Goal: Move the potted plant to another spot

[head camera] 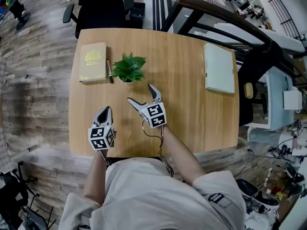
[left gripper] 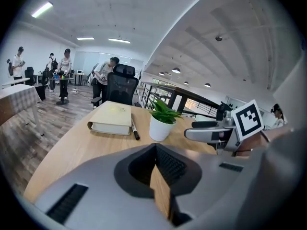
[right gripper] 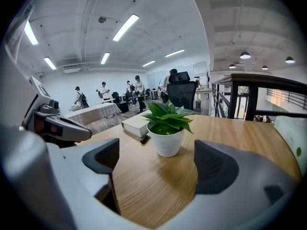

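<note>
my right gripper [right gripper: 158, 165]: fingers spread wide, nothing between them yet. it points at the plant from the near side.
my left gripper [head camera: 105, 113]: fingers pressed close together, holding nothing. it hangs low over the near edge of the table [head camera: 192, 119], off to the left.
where the plant is: the potted plant [right gripper: 166, 128] stands upright toward the far side of the table, ahead of my right fingers and apart from them.
things close by: a pen [head camera: 109, 71] lies just beside the plant on its left, and a book [head camera: 93, 61] lies next to the pen.
where i think i am: about to reach in for the grab. the plant is not picked up yet.
worry one: the pot [right gripper: 166, 142] looks small and light. if one finger hits it first, it could tip or slide away.
worry two: if i come in too high, i pinch the leaves [right gripper: 169, 113] and not the pot.
worry three: the pot is round and smooth. a weak squeeze could let it slip out when i lift.
worry four: my left-hand finger could bump the pen and roll it.
</note>
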The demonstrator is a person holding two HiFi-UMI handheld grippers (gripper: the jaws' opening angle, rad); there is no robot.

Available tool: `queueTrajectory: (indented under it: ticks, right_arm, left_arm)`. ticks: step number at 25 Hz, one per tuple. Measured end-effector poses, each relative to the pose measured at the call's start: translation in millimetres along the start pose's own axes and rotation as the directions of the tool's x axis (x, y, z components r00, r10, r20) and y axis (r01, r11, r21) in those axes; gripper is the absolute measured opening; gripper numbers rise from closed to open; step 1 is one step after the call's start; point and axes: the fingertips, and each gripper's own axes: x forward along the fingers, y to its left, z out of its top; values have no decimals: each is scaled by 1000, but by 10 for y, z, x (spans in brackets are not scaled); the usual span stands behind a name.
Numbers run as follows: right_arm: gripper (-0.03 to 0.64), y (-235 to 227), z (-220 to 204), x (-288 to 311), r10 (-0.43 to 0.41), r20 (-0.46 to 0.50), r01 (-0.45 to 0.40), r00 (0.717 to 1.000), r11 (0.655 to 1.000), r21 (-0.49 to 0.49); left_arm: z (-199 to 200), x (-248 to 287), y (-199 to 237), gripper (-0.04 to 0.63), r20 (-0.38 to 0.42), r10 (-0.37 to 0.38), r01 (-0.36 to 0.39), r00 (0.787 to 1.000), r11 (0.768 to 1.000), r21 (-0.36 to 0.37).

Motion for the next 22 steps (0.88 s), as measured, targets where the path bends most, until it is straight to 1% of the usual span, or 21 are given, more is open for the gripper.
queueTrajectory:
  ticks: [10,22]
  right_arm:
    - [508,-141,69,400,-34,-6,35,999,998,54]
    - [517,-200,-16,787,-56,-36,58,998,996,65]
  left_arm:
    - [-26,166,226,12,-21,-5,4,1000,999,-41]
    - [-70,344,351,12,-48,-19,17,999,998,-53]
